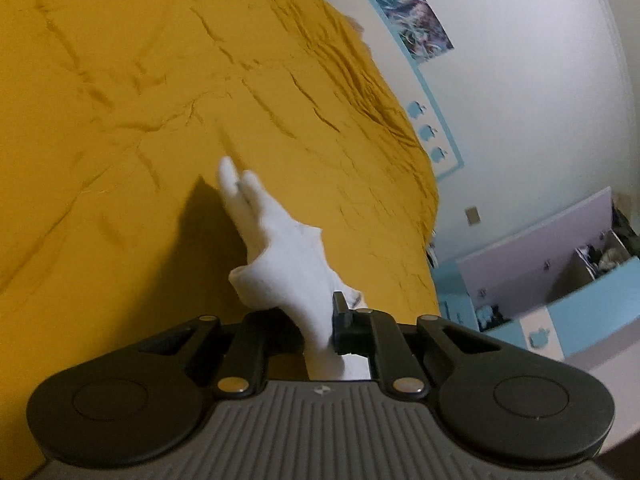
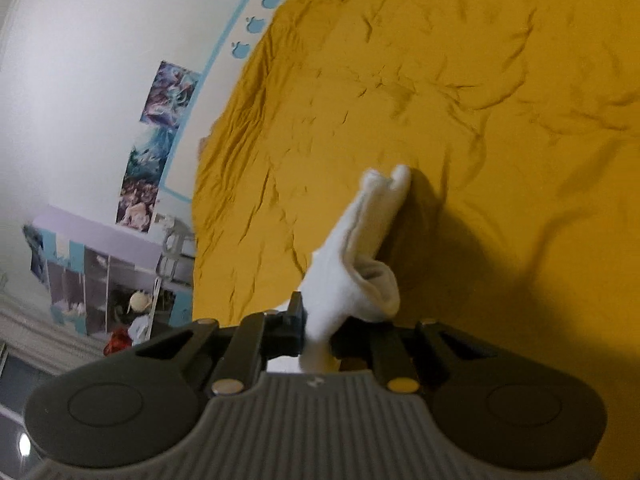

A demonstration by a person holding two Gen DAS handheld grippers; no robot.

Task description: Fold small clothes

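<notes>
In the left wrist view my left gripper [image 1: 320, 328] is shut on a pair of white socks [image 1: 280, 256]. The socks hang from the jaws toward the mustard-yellow bed cover [image 1: 120, 100], toes pointing away. In the right wrist view my right gripper [image 2: 318, 332] is shut on white socks [image 2: 356, 260] at the cuff end. The open cuff shows beside the jaws and the two toes reach toward the yellow cover [image 2: 480, 80]. I cannot tell whether both grippers hold the same pair.
The wrinkled yellow bed cover fills most of both views. A white wall with posters [image 2: 160, 120] and a blue-framed panel [image 1: 436, 128] lies beyond the bed's edge. A lilac and blue cabinet [image 1: 560, 264] with open shelves stands by the wall.
</notes>
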